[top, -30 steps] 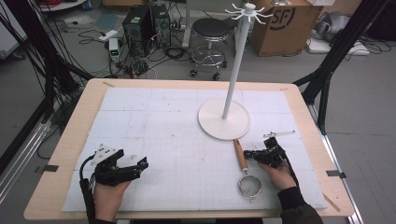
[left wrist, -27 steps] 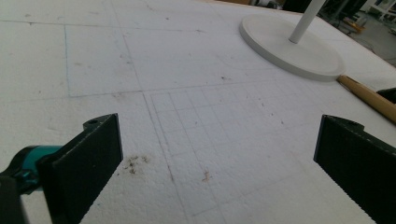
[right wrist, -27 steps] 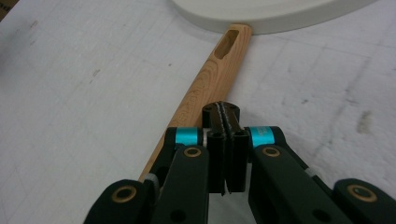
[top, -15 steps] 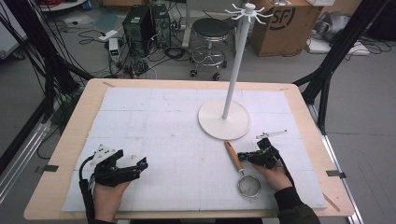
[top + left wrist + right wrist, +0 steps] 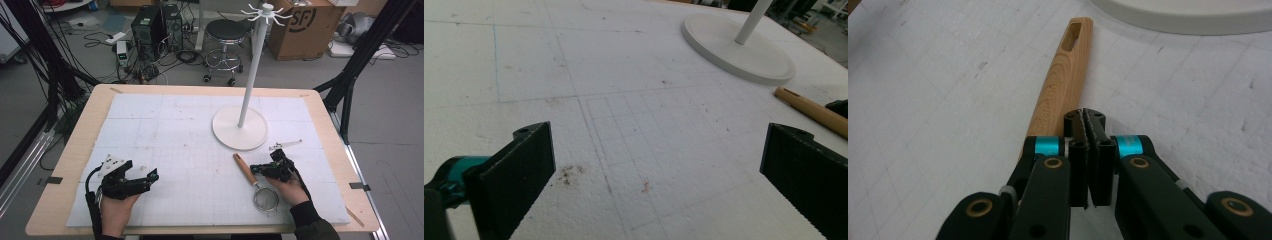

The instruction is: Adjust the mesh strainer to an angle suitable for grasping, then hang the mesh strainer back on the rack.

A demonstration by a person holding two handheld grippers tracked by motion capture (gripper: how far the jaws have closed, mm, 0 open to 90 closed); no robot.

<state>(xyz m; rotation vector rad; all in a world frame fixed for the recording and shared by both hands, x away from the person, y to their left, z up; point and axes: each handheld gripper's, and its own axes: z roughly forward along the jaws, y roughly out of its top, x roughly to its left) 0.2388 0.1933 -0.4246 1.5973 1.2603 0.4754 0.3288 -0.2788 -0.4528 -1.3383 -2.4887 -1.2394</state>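
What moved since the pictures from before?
The right hand-held gripper slid left toward the strainer's wooden handle, jaws shut and holding nothing. The strainer swung a little, its handle end now nearer the stand. The left hand-held gripper stayed put, open. The stand did not move.

Left tool (image 5: 150, 176) low over the counter (image 5: 170, 135) at the near left, jaws wide apart with nothing between them, held in the left hand (image 5: 118, 210), right tool (image 5: 256, 169) at the near right, jaws pressed together, right hand (image 5: 290, 189) behind it, both forearms entering from the near edge
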